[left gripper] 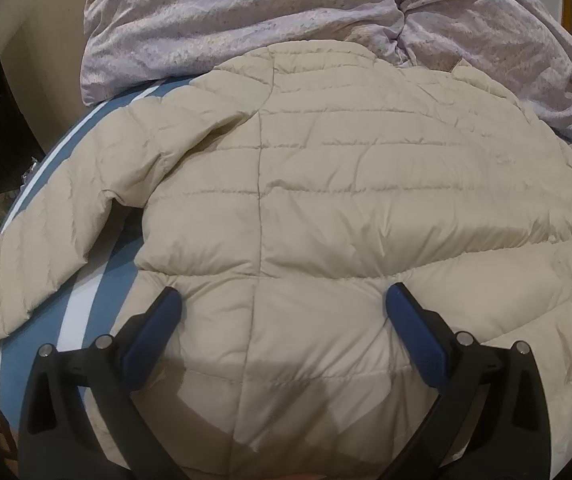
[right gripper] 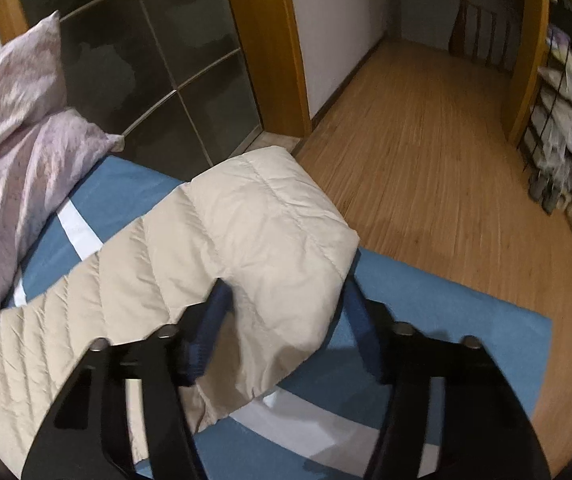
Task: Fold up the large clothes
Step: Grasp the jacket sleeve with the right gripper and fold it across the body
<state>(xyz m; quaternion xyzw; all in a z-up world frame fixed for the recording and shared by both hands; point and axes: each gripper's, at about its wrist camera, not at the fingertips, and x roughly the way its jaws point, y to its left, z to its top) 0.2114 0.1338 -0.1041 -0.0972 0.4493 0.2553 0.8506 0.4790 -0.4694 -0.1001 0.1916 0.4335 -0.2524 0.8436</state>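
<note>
Left wrist view: the beige quilted jacket (left gripper: 306,200) lies flat on the blue striped bedsheet (left gripper: 50,320), its body running from 6 o'clock up to the collar at 12 o'clock, 1 sleeve (left gripper: 58,232) trailing toward 8 o'clock. The left gripper (left gripper: 282,300) stands wide over the hem area, its tips resting on the padding and gripping nothing.

Right wrist view: the other sleeve (right gripper: 206,248) runs from 8 o'clock to a doubled-over end at 1 o'clock. The right gripper (right gripper: 286,292) straddles that end at half width; I cannot tell whether its pads bite. This hand is nearer for the sleeve fold, I judge.
</note>
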